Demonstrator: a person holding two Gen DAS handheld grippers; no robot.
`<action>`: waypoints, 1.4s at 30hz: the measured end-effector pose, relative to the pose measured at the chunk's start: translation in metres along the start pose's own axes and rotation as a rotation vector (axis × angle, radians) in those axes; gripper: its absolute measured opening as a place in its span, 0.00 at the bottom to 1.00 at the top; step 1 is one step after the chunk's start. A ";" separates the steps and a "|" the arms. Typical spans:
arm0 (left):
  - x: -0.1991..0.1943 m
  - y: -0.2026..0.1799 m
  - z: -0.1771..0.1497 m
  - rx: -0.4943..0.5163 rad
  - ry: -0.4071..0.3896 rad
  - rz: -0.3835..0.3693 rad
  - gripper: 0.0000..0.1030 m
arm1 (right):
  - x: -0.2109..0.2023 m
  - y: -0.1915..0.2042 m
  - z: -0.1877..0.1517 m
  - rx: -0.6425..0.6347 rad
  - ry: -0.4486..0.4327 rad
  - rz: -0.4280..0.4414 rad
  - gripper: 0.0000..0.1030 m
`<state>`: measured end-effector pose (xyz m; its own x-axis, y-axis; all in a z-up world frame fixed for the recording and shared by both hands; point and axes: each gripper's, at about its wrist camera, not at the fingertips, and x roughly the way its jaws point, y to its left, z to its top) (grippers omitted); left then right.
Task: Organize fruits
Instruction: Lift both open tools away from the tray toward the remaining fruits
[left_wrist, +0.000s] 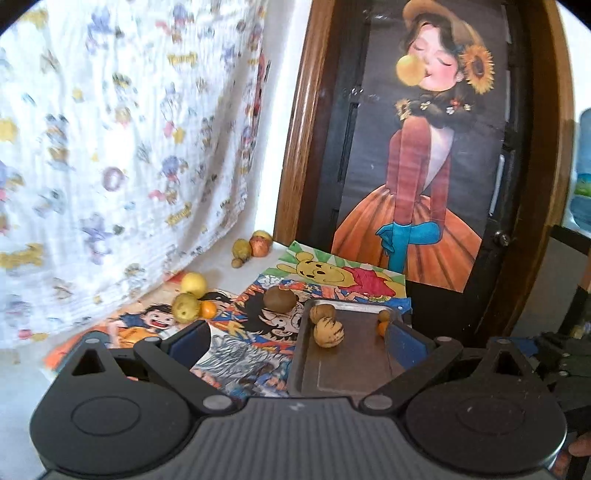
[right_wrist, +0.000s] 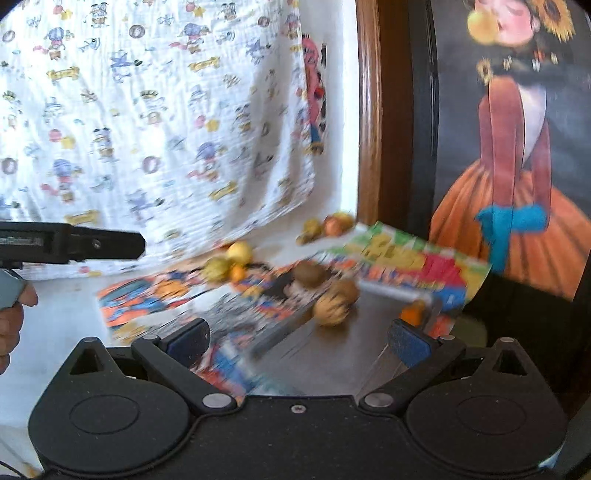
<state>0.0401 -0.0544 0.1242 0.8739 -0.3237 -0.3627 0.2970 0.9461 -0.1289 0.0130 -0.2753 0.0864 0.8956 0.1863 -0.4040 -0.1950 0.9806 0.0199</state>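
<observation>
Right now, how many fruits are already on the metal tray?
4 visible on the tray: two striped yellow-brown fruits touching at its far left, and two small ones at the right edge, partly hidden by the claw finger.

Tray (left_wrist: 343, 369): 1, metal.
Fruits on tray: 4 that I can count, two striped brown (left_wrist: 328, 331), two small orange at far corner (left_wrist: 383, 322).
Fruits off tray: 8.
Cartoon sheets (left_wrist: 332, 275): several, overlapping.
</observation>
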 end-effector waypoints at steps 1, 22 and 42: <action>-0.010 0.000 -0.003 0.010 -0.005 0.001 1.00 | -0.006 0.004 -0.005 0.021 0.012 0.011 0.99; -0.050 0.109 -0.053 -0.085 0.213 0.180 1.00 | -0.021 0.084 -0.018 0.161 0.200 0.211 1.00; 0.148 0.166 -0.020 -0.187 0.388 0.305 1.00 | 0.162 0.048 -0.001 0.143 0.262 -0.023 0.99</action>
<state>0.2112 0.0546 0.0311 0.6922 -0.0456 -0.7203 -0.0532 0.9921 -0.1139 0.1482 -0.1980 0.0208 0.7619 0.1603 -0.6275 -0.1008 0.9864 0.1296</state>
